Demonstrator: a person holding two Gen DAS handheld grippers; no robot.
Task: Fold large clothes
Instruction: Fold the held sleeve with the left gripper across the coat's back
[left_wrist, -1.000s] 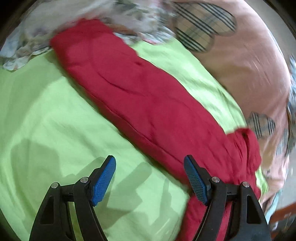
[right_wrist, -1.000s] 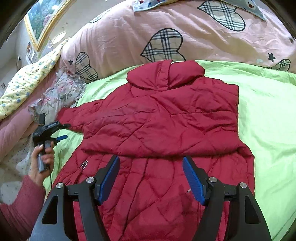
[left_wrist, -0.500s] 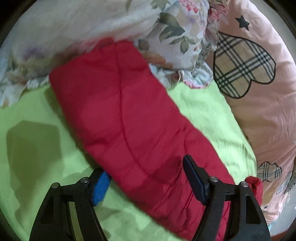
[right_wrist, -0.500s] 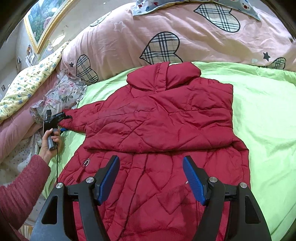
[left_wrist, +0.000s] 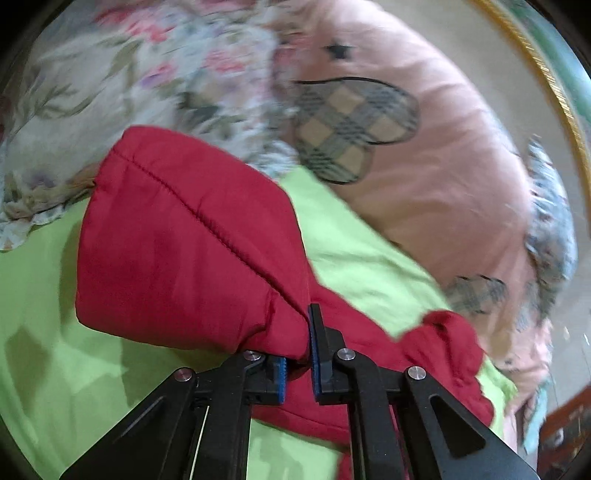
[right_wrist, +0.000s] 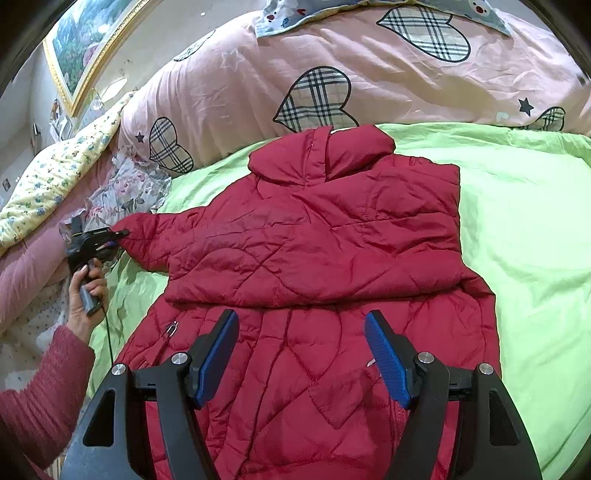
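**Left sleeve pinched, ready to fold across**

The left tongs (left_wrist: 297, 363) are clamped on the cuff end of the red quilted jacket's sleeve (left_wrist: 192, 236); the right tongs (right_wrist: 301, 358) stand wide and hold nothing, hovering over the hem. The jacket (right_wrist: 314, 251) lies flat on the green bedsheet (right_wrist: 524, 221), collar toward the pink quilt (right_wrist: 369, 55), hem toward the camera, its long axis running near to far; the sleeve points out to the left. Carry the cuff low across the chest, keeping the fold line at the shoulder seam; release only once it lies flat.
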